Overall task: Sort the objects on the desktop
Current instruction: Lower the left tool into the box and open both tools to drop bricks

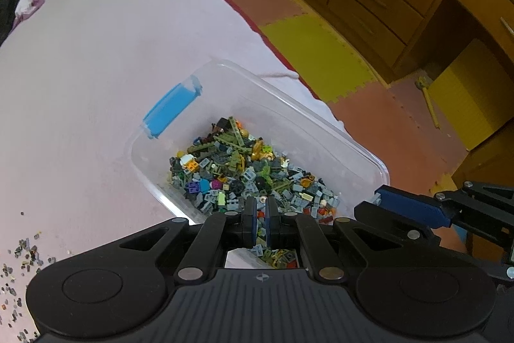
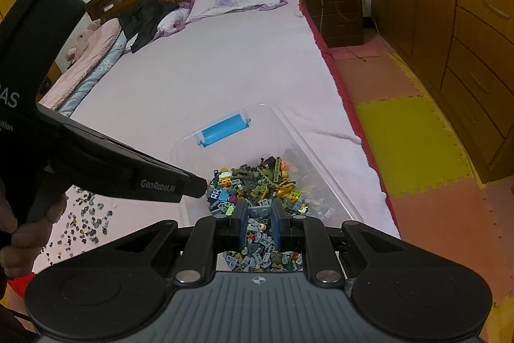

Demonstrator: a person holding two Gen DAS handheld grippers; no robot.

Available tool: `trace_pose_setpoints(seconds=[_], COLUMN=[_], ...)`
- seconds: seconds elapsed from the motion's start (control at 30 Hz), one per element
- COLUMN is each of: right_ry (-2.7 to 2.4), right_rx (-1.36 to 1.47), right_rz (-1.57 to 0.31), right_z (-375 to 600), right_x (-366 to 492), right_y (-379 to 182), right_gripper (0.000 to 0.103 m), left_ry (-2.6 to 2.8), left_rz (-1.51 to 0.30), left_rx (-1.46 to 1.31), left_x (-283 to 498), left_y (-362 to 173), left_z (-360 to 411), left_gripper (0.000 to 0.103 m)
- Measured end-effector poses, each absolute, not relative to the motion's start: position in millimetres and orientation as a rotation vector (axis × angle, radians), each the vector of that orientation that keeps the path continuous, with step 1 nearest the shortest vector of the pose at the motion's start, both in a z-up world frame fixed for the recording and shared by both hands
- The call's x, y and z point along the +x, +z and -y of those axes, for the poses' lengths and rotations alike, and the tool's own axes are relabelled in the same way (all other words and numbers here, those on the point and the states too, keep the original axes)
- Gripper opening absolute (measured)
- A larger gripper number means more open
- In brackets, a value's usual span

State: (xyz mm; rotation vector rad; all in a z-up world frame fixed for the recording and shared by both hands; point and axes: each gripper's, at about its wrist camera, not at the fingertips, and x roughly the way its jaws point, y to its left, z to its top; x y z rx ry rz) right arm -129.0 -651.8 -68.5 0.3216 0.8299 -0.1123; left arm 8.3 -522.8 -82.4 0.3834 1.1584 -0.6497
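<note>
A: Where do we stand with the bricks?

B: Most lie heaped in the clear bin (image 2: 290, 130) on the bed (image 2: 225, 69). The loose bricks (image 2: 85, 219) are scattered on the sheet to the left of the bin, well apart from it. Our judgement is that those are what remains to be sorted in.

A: Which tool is nearer them?

B: The left tool (image 1: 261, 216), we think. In its own view the scatter (image 1: 22, 253) sits low and far left, while the bin pile (image 1: 244, 169) lies straight ahead under its fingers. The right tool (image 2: 259, 221) hangs over the near end of the pile, with the left one reaching in from its left side.

A: And the jaws?

B: The left stands narrow, with a thin gap only. Something reddish shows in that gap, but we cannot tell whether it is gripped or just pile seen through. The right is part open, a moderate gap; a grey brick (image 2: 259, 212) shows between its fingers, and we cannot say it is clamped.

A: Long axis?

B: The bin runs away from us along the bed edge, its blue latch (image 2: 224, 130) at the far end.

A: Hidden parts?

B: The bin's near wall is covered by both tool bodies. The scatter is cut off at the frame edge, and single pieces are too small to name.
</note>
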Motion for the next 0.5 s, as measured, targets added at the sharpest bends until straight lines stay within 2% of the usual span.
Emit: trace_pose_setpoints(seconds=[0.2,0.37,0.4,0.47,0.5], right_ry=[-0.128,-0.124,-0.124,-0.126,-0.128], right_rx=[0.332,0.315,0.314,0.318,0.322], right_rz=[-0.838,-0.843,-0.847,-0.854,-0.855], right_z=[654,651,650,649,648], right_x=[-131,-129,-127,-125,-125], right_y=[-71,-69,-69,-68,-67], right_gripper=[0.019,0.022,0.025,0.043,0.045], left_ry=[-0.667,-0.657,-0.652,-0.645,-0.642], left_rz=[-1.157,-1.164,-1.166,-1.17,-1.171], left_rx=[0.385,0.359,0.349,0.327,0.317], left_x=[4,5,5,6,6], left_y=[-82,-81,-81,-80,-79], left_z=[526,520,518,513,511], left_gripper=[0.01,0.017,0.019,0.024,0.03])
